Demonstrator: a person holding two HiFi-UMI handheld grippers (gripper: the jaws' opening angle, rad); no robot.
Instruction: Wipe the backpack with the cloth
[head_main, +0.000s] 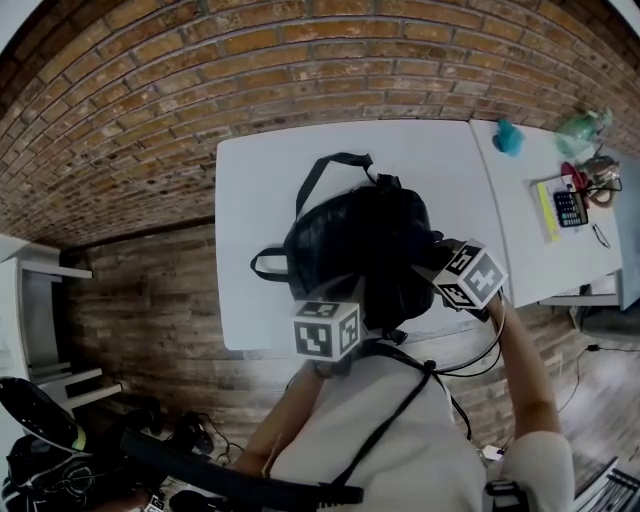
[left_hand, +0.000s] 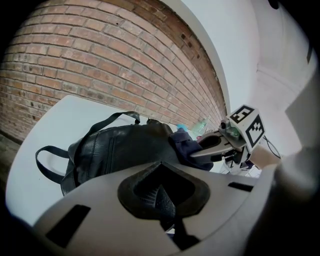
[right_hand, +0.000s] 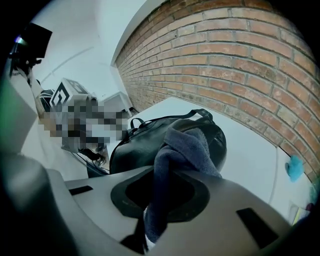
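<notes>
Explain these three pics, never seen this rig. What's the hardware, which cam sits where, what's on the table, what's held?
There is no robot here: a person holds a hand-operated claw in each hand. The cubes with square markers are part of the claws. The head view comes from a camera on the person's head, looking down. The other two cameras ride on the claws and look along their jaws. A black backpack lies on a white table. The right claw is shut on a dark blue cloth that rests on the backpack. The left claw has its jaws together with nothing seen between them, at the backpack's near side. A second table to the right carries small items.
</notes>
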